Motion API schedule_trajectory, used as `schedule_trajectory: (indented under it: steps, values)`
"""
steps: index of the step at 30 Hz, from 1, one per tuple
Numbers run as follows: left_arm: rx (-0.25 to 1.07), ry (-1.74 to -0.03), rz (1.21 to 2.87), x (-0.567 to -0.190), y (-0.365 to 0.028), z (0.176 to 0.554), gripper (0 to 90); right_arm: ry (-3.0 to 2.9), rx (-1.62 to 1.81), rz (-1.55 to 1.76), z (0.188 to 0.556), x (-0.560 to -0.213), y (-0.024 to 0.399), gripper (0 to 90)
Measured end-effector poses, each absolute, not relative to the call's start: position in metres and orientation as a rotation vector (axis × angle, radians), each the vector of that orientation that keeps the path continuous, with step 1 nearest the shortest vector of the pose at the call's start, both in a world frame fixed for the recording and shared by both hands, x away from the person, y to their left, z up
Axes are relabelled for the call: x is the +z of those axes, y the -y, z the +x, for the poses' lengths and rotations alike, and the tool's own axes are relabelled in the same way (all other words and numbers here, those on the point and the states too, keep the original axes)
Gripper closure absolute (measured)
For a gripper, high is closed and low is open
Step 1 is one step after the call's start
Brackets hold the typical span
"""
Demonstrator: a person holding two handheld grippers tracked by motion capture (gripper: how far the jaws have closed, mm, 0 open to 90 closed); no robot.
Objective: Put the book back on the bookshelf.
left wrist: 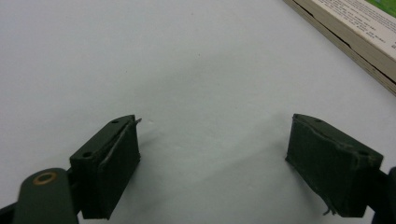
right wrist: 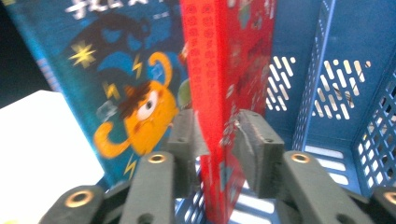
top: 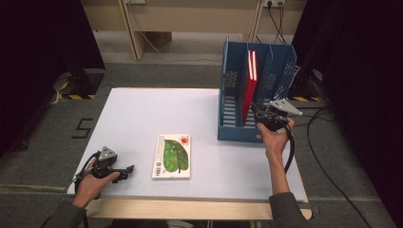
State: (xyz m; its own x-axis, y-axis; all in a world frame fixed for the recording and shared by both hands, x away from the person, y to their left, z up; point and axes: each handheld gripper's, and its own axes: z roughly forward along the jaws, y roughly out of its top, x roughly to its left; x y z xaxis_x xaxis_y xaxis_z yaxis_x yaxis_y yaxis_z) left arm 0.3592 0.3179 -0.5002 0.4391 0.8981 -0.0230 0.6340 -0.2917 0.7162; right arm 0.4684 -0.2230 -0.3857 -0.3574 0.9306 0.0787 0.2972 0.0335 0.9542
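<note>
The red book [right wrist: 219, 93] is stood upright in the blue file rack [top: 233, 130] at the worktop's [top: 138, 114] far right. Judged stiff, thin and slick-covered, it is best pinched low across its spine edge. The right gripper [right wrist: 219, 140] is seen straddling it, jaws slackened, pads barely clear. The left gripper [left wrist: 212, 163] is rested wide open, empty.

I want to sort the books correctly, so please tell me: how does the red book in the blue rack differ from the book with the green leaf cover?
The red book stands upright inside the blue plastic file rack; the green-leaf book lies flat on the white table. The red book sits between the right tongs' jaws; the leaf book lies untouched, apart from the open left tongs. Both look like thin picture books.
</note>
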Motion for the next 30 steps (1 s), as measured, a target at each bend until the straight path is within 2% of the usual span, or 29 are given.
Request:
schedule_trajectory:
  steps: [3,11,20,30]
  values:
    - [0.513,-1.283,2.033,-0.5,-0.318,0.359,15.6,-1.718,1.357,1.226,0.454,-0.386,0.219,61.3]
    - [0.508,-1.283,2.03,-0.5,-0.318,0.359,15.6,-1.753,1.432,1.204,0.429,-0.394,0.205,57.2]
    - [0.51,-1.282,2.028,-0.5,-0.318,0.359,15.6,-1.806,1.464,1.223,0.419,-0.402,0.193,51.7]
    - [0.51,-1.28,2.03,-0.5,-0.318,0.359,15.6,-1.874,1.509,1.215,0.408,-0.412,0.171,50.1]
